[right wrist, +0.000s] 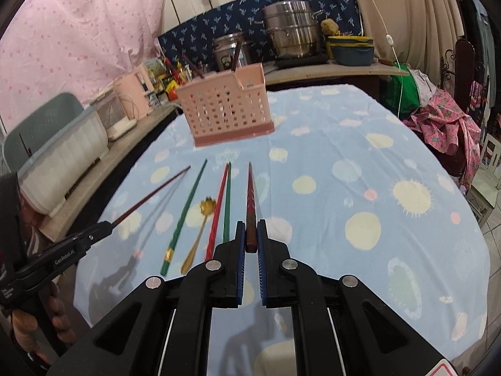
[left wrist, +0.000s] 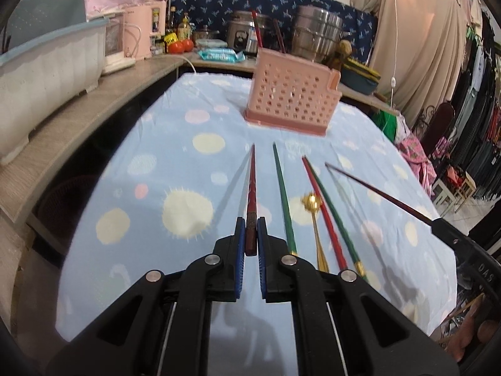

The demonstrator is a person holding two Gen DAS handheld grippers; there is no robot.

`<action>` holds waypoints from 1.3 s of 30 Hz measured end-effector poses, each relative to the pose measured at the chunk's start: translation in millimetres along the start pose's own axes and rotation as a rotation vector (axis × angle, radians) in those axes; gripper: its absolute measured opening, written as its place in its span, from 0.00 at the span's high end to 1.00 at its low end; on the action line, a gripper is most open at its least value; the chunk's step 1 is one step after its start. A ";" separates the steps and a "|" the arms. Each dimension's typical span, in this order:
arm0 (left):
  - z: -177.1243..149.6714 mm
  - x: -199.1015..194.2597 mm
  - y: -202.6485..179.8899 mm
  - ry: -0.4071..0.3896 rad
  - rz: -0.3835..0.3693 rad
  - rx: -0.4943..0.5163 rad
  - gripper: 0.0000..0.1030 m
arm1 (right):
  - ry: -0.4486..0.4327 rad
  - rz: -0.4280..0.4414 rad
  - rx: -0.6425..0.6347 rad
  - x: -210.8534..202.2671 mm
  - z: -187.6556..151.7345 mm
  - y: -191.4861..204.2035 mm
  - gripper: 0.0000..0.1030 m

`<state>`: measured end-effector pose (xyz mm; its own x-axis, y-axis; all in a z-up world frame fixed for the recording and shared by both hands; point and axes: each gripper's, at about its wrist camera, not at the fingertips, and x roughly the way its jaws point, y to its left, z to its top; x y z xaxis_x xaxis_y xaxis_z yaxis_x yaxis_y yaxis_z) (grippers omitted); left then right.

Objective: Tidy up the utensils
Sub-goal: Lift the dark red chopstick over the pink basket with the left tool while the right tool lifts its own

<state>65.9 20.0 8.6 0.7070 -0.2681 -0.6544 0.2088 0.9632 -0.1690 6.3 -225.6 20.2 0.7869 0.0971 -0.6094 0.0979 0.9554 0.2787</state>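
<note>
My left gripper [left wrist: 250, 223] is shut on the thick end of a dark red chopstick [left wrist: 251, 185], held a little above the blue dotted cloth [left wrist: 150, 144], with its shadow beside it. My right gripper [right wrist: 250, 224] is shut on a matching dark red chopstick [right wrist: 250, 188], also off the cloth. Each view shows the other gripper [left wrist: 436, 221] [right wrist: 108, 224] at its edge. On the cloth between the held chopsticks lie a green chopstick [left wrist: 283, 194], a gold spoon [left wrist: 314, 216], a red chopstick [left wrist: 322, 210] and another green chopstick [left wrist: 333, 216]. The pink perforated basket [left wrist: 294, 94] stands beyond, with chopsticks [right wrist: 235, 56] in it.
A wooden counter [left wrist: 94, 109] along the left carries a white and blue dish rack [left wrist: 47, 69] and a pink kettle [left wrist: 145, 28]. Steel pots [right wrist: 291, 31], bottles and tomatoes [left wrist: 180, 45] crowd the back. Clothes [right wrist: 444, 119] are heaped at the right.
</note>
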 end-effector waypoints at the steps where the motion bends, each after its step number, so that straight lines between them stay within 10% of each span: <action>1: 5.0 -2.0 0.3 -0.011 0.001 0.000 0.93 | -0.017 0.004 0.002 -3.7 6.5 -0.5 0.93; 39: 260.1 -48.2 -50.4 -0.465 -0.022 0.086 0.93 | -0.397 0.179 0.002 -10.4 247.7 3.4 0.93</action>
<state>197.1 -20.1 240.4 0.9252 -0.2864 -0.2490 0.2683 0.9576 -0.1045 149.4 -292.5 211.4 0.9648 0.1458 -0.2188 -0.0603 0.9327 0.3556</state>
